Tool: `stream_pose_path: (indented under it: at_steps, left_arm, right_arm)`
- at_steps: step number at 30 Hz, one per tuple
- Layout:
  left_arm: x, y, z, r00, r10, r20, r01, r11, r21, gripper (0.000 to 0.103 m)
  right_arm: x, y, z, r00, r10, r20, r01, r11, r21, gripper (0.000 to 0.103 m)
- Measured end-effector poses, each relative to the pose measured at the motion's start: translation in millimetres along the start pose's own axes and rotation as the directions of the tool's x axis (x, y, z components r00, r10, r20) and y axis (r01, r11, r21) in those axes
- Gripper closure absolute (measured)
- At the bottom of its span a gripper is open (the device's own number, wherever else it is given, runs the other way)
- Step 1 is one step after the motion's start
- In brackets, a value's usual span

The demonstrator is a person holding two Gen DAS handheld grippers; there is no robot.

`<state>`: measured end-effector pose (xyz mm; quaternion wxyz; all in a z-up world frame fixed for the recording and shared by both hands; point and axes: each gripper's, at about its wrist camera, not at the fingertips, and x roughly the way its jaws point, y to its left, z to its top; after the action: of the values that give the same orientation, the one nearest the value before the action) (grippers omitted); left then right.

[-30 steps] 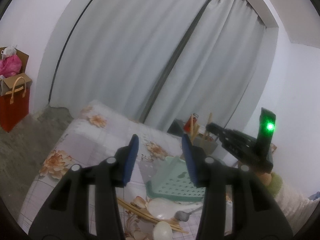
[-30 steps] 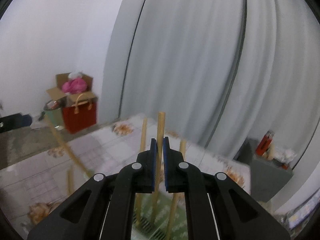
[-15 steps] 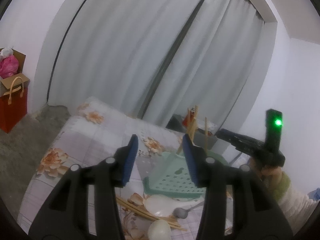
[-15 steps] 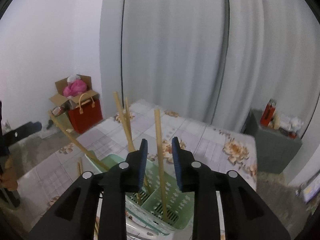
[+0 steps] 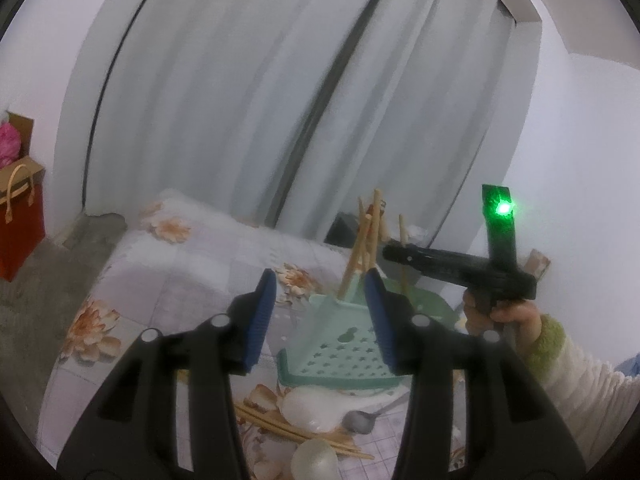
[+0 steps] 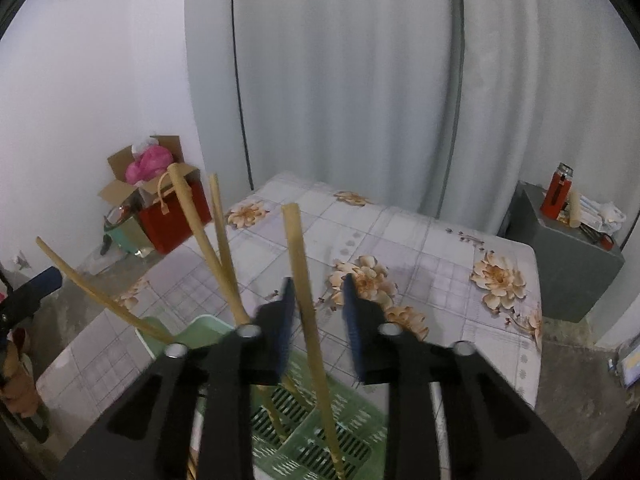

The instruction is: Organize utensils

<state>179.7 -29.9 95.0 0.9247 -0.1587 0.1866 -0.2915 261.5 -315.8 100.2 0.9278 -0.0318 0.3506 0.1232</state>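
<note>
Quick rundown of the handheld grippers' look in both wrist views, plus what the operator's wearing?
Both the left gripper and the right gripper are matte black plastic, with two arms bearing silver rivets and ribbed blue pads. Seen from the left view, the right unit carries an upright black module with a green LED. No cables are visible. The sleeve is fuzzy cream with a green cuff.

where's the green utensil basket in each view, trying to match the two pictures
Left wrist view: the green utensil basket sits low and centre-right, seen from outside just past the left gripper, with chopsticks rising from it.
Right wrist view: the basket is at the bottom centre, directly under the right gripper, slotted floor visible, one chopstick standing loose between the fingers.
Shared landmark: the floral tablecloth and the grey curtain.
</note>
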Motion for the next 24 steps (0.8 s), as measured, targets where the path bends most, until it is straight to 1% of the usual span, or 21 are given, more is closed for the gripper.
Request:
stream_pose_path:
  at_steps: [1, 2, 3, 5, 10, 11, 12, 14, 15, 16, 18, 19, 21, 24]
  left_arm:
    - [4, -2, 1, 1.0, -0.004, -0.004, 0.004, 1.0, 0.012, 0.059]
    - [10, -5, 4, 1.0, -0.014, -0.014, 0.014, 0.999, 0.033, 0.056]
    - [15, -7, 6, 0.999, -0.022, -0.024, 0.023, 0.999, 0.043, 0.055]
    - [31, -9, 10, 0.998, -0.033, -0.051, 0.036, 0.998, 0.058, 0.055]
    - [68, -10, 17, 0.994, 0.013, -0.106, -0.003, 0.995, 0.095, 0.056]
    - [77, -9, 17, 0.992, 0.026, -0.124, -0.014, 0.995, 0.097, 0.058]
    - [82, -8, 16, 0.99, 0.029, -0.137, -0.015, 0.995, 0.097, 0.065]
    - [87, -8, 16, 0.989, 0.023, -0.149, -0.009, 0.996, 0.094, 0.071]
    - [86, -9, 15, 0.989, 0.016, -0.145, -0.002, 0.995, 0.097, 0.077]
    - [86, -12, 15, 0.99, 0.012, -0.143, 0.003, 0.994, 0.107, 0.081]
    - [85, -20, 15, 0.991, 0.016, -0.13, 0.002, 0.99, 0.141, 0.094]
    - [84, -23, 16, 0.992, 0.016, -0.124, 0.003, 0.989, 0.15, 0.097]
    - [82, -26, 18, 0.993, 0.014, -0.117, 0.005, 0.988, 0.153, 0.099]
    - [73, -29, 27, 0.996, 0.005, -0.087, 0.008, 0.99, 0.144, 0.099]
  right_arm:
    - [0, 0, 0, 1.0, 0.001, 0.004, -0.001, 1.0, 0.0, 0.088]
    - [-1, 0, -1, 1.0, 0.003, 0.01, -0.003, 1.0, -0.001, 0.093]
    - [-2, 1, -2, 1.0, 0.004, 0.018, -0.004, 1.0, -0.001, 0.095]
    - [-5, 1, -3, 1.0, -0.002, 0.029, 0.002, 1.0, -0.002, 0.095]
    - [-14, -4, -4, 0.999, -0.009, 0.053, 0.009, 1.0, 0.01, 0.095]
    - [-16, -5, -4, 0.998, -0.009, 0.058, 0.008, 1.0, 0.014, 0.096]
    - [-18, -6, -4, 0.998, -0.011, 0.065, 0.01, 1.0, 0.017, 0.096]
    - [-22, -8, -5, 0.997, -0.016, 0.078, 0.014, 1.0, 0.021, 0.096]
    - [-25, -8, -5, 0.996, -0.016, 0.088, 0.014, 1.0, 0.025, 0.096]
    - [-28, -9, -5, 0.995, -0.016, 0.095, 0.014, 1.0, 0.028, 0.096]
    - [-34, -10, -5, 0.993, -0.019, 0.114, 0.015, 0.999, 0.031, 0.096]
    - [-36, -10, -5, 0.993, -0.02, 0.12, 0.016, 0.999, 0.032, 0.096]
    - [-43, -11, -4, 0.99, -0.02, 0.14, 0.015, 0.999, 0.038, 0.096]
    - [-54, -10, -2, 0.985, -0.024, 0.174, 0.016, 0.999, 0.043, 0.096]
